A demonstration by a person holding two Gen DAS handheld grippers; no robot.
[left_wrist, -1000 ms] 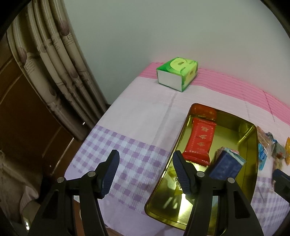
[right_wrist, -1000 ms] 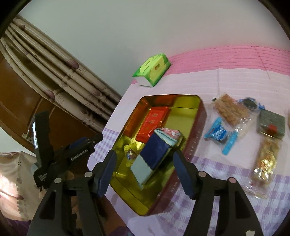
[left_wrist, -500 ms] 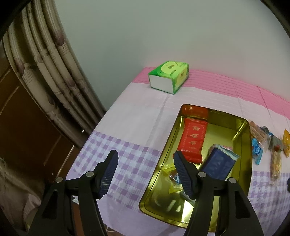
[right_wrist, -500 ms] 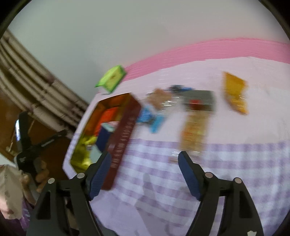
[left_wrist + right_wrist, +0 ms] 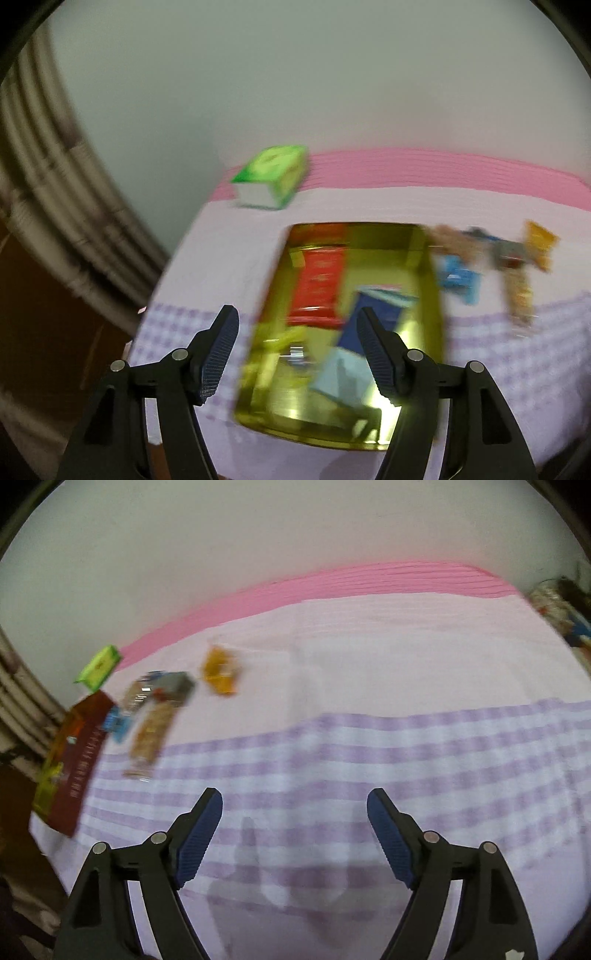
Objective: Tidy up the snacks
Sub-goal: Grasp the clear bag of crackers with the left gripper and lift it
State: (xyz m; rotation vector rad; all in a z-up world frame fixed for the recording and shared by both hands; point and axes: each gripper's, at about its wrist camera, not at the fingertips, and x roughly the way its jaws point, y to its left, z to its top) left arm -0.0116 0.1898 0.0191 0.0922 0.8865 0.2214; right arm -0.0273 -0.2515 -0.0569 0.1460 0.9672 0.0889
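The loose snacks [image 5: 155, 716] are lying far left on the tabletop [image 5: 369, 738], beside the tin [image 5: 79, 768]. I'm hovering my right gripper [image 5: 294, 834], just widened and empty, over bare cloth; I should be steering left. Left gripper [image 5: 297, 350] is spread, holding nothing.

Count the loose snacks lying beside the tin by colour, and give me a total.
Orange packet: 1
Blue candy: 1
Grey pack: 1
Brown, cookie bag and bar: 2
Total: 5
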